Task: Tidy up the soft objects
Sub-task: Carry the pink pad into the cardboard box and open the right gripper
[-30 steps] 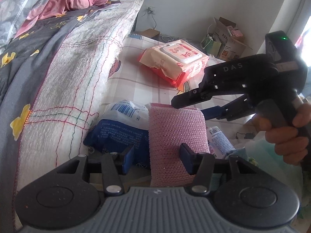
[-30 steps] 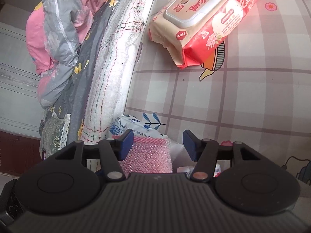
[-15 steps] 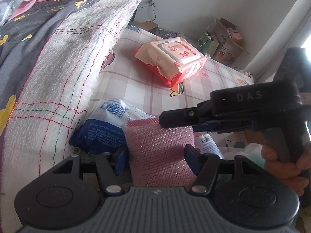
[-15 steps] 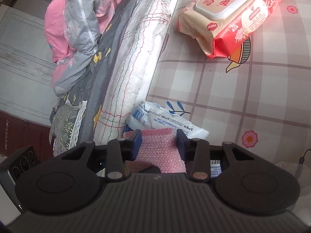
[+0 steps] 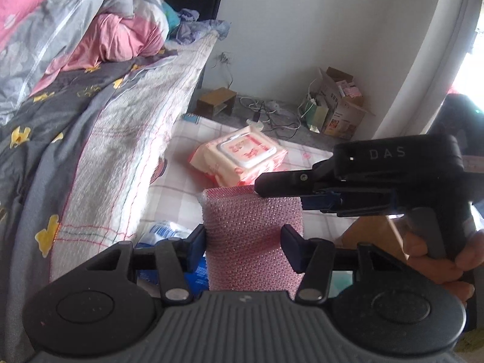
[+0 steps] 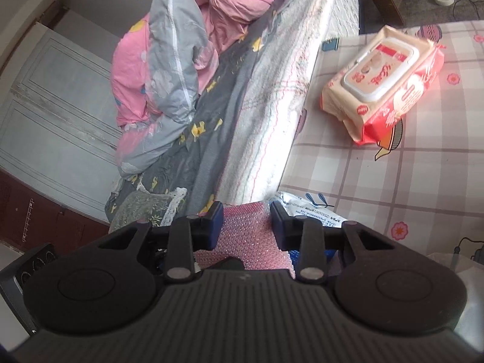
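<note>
Scanning from nine o'clock in the left wrist view, a rumpled duvet (image 5: 75,30) was heaped on a bed whose quilted mattress edge (image 5: 127,151) ran down to a checked mat (image 5: 178,181) on the floor. At centre, the left gripper (image 5: 243,242) stood roughly half open, both pads pressed on the lower part of a pink beaded sponge cloth (image 5: 251,236) held upright, clear of the mat. The left jaws were closing. At one o'clock from the cloth lay a wet-wipe pack (image 5: 239,158), well apart and untouched. At seven o'clock, low behind the left finger, a blue-and-white packet (image 5: 163,230) rested against the mattress edge. At three o'clock the right gripper (image 5: 284,189), carried by a hand (image 5: 438,257), reached across sideways and took the cloth's top edge. The right wrist view showed its jaws narrow and closing, the pink cloth (image 6: 246,227) between the pads. Two grips, bottom and top, probably served to keep the limp piece flat for folding or moving. A cardboard box (image 5: 338,103) stood at the far wall.
</note>
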A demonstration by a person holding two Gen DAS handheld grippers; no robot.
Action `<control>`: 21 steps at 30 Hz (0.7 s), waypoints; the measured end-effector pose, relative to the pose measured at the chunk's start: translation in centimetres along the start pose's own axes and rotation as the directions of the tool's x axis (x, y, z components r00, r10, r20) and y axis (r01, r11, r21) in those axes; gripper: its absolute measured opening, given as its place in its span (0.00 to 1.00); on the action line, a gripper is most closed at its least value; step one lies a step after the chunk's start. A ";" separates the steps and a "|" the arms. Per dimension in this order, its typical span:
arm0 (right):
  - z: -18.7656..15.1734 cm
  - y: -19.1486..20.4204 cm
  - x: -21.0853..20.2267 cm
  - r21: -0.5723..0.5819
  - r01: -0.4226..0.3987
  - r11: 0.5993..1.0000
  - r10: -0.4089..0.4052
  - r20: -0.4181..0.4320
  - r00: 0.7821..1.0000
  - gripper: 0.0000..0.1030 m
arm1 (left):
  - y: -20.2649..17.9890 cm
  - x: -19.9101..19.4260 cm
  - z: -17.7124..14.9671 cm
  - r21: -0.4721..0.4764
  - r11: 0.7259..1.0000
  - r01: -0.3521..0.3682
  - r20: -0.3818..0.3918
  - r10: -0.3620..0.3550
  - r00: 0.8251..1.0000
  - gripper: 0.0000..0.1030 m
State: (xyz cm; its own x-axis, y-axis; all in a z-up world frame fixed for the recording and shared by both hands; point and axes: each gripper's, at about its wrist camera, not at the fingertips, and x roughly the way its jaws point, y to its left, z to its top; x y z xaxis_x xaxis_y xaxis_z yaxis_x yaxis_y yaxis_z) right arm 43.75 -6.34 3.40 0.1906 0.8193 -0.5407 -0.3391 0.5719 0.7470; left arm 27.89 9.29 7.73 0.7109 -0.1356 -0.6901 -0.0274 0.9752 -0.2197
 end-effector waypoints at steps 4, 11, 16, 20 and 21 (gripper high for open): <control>0.1 0.5 -6.3 -0.003 0.013 1.000 -0.012 0.085 0.996 0.32 | -4.6 -1.3 1.1 0.043 0.997 0.069 0.030 -0.070 0.997 0.52; -1.4 -3.4 -18.7 0.062 0.110 0.992 -0.122 0.226 0.966 0.32 | -15.3 1.1 1.0 0.142 0.963 0.228 -0.022 -0.227 0.974 0.52; -3.8 -9.5 -25.9 0.179 0.196 0.964 -0.240 0.266 0.934 0.32 | -22.5 5.6 -0.4 0.163 0.929 0.333 -0.149 -0.311 0.939 0.52; -5.7 -15.3 -29.2 0.286 0.240 0.928 -0.314 0.250 0.916 0.32 | -26.6 9.9 -1.9 0.171 0.914 0.367 -0.247 -0.321 0.914 0.52; -6.0 -16.6 -29.5 0.309 0.248 0.918 -0.329 0.243 0.912 0.32 | -27.3 10.9 -2.3 0.174 0.914 0.366 -0.264 -0.315 0.912 0.52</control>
State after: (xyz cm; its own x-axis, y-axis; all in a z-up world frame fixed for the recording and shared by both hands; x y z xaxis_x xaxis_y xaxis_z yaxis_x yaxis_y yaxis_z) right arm 38.22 -40.28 4.62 0.5098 0.5695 -0.6448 0.0210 0.7411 0.6711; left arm 34.75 -19.24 4.66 0.4709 -0.4771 -0.7421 0.3576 0.8722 -0.3337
